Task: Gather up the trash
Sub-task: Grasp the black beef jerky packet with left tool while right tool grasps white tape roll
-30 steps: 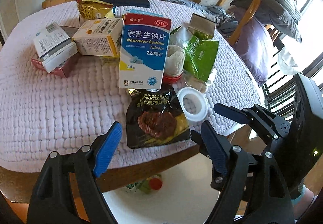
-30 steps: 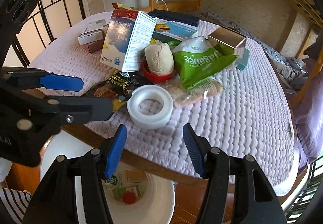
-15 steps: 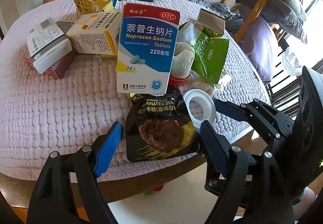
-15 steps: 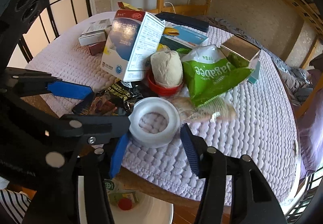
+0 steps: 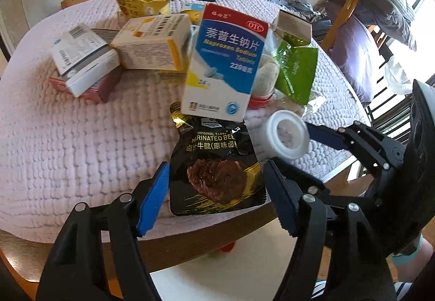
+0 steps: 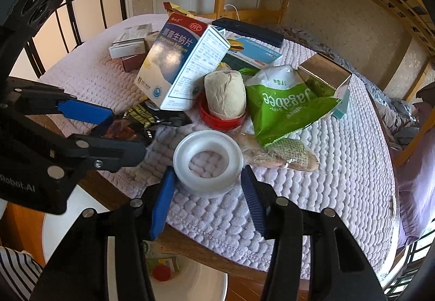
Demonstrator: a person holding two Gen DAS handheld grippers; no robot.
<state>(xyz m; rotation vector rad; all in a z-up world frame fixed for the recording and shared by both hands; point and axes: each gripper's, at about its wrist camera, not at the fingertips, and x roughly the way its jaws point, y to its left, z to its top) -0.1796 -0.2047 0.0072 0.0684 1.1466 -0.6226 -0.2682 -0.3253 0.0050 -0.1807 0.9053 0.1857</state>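
A black beef snack pouch point(image 5: 217, 165) lies at the table's near edge, between the open jaws of my left gripper point(image 5: 217, 192); the pads do not touch it. A white ring-shaped lid point(image 6: 208, 162) lies just ahead of my open right gripper point(image 6: 208, 200), its near rim between the fingertips. It also shows in the left wrist view point(image 5: 284, 135). A white bin point(image 6: 195, 282) with a red cap and scraps stands under the table edge.
Behind stand a blue-white Naproxen box point(image 5: 225, 62), a yellow-white box point(image 5: 152, 43), stacked small boxes point(image 5: 81, 62), a green snack bag point(image 6: 285, 108), a beige lump in a red lid point(image 6: 225, 100), a clear wrapper point(image 6: 282, 154) and a gold bag point(image 5: 138, 2).
Both grippers have moved forward toward the table. The pouch now sits between the left jaws and the white lid at the right fingertips. Both stayed open.
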